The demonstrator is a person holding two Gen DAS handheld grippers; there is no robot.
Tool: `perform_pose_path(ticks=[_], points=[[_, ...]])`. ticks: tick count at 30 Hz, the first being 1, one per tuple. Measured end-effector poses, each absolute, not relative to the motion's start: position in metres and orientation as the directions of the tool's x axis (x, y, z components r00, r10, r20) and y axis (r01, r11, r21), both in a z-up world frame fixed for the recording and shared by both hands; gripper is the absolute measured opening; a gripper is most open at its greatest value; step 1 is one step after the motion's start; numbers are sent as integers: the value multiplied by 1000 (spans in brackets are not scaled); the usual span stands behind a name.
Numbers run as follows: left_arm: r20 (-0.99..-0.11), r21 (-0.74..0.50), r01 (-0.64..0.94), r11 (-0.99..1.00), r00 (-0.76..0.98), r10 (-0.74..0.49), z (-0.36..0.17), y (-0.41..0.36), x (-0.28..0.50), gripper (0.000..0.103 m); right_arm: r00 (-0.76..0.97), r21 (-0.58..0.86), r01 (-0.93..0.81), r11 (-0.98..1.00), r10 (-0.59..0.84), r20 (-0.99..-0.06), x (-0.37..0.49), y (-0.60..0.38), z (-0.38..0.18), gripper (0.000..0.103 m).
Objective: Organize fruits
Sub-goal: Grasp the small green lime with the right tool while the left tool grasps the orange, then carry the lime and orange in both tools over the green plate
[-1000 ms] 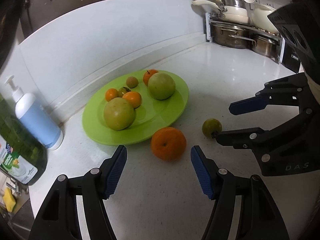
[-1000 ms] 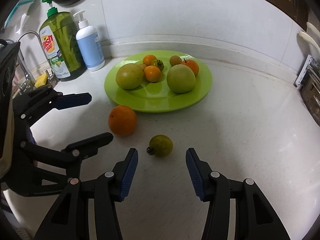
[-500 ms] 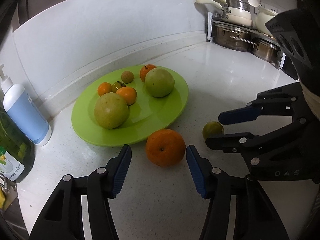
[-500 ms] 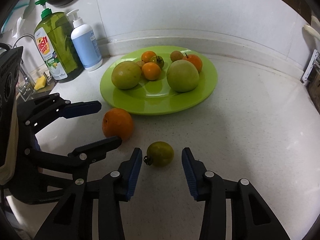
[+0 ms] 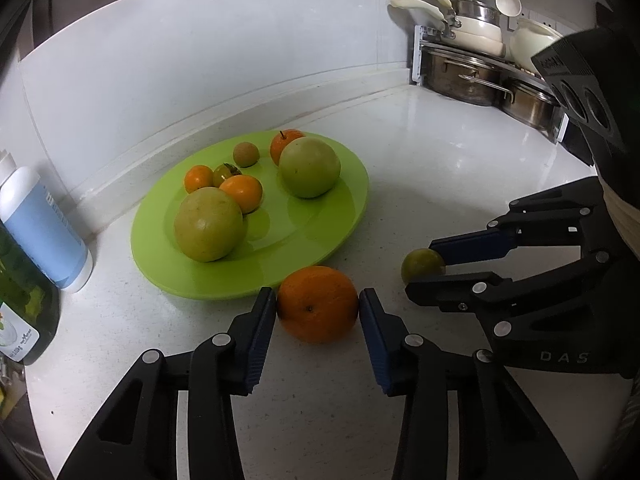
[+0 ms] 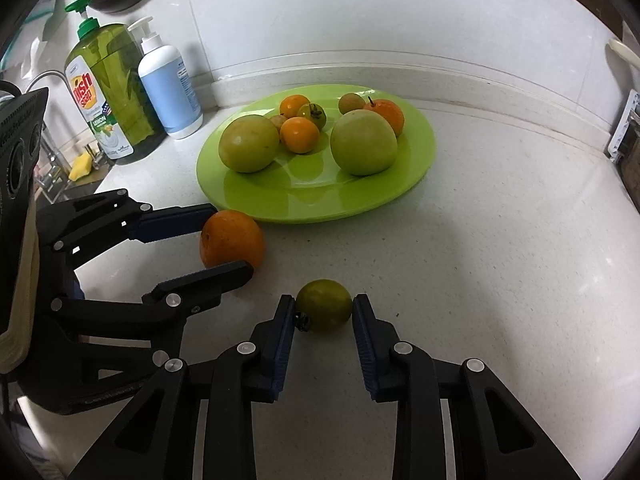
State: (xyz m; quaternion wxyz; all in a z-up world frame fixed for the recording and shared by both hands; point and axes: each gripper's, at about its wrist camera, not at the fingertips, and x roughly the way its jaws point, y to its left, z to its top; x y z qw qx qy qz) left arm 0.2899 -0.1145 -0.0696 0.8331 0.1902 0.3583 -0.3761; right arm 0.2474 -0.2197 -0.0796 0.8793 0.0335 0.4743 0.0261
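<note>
A large orange (image 5: 317, 304) rests on the white counter just in front of the green plate (image 5: 292, 228). My left gripper (image 5: 318, 300) has its blue pads against both sides of the orange, and its jaws are closing. To the right lies a small green fruit (image 6: 323, 306) with a dark stem, on the counter. My right gripper (image 6: 323, 304) is shut on it, one pad on each side. The plate (image 6: 312, 196) holds two big green fruits, several small orange ones and a small brown one. In the right wrist view, the left gripper (image 6: 230, 240) straddles the orange (image 6: 232, 242).
A blue-and-white pump bottle (image 6: 170, 88) and a green dish soap bottle (image 6: 106, 92) stand at the back left, by a sink with a yellow sponge (image 6: 80, 170). A rack of pots and pans (image 5: 480, 72) fills the back right corner. A white backsplash runs behind the plate.
Both grippers have edged forward and narrowed. The left one went from open behind the orange to pads against it. The right one closed onto the small green fruit.
</note>
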Motion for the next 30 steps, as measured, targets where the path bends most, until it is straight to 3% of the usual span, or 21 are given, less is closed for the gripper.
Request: perform_pose_path(ticks=[30], points=[[-662,-10,642,767,570,-486,-11,-81,254,42,646,98,-45,994,104,-757,219,-213,-29,31]])
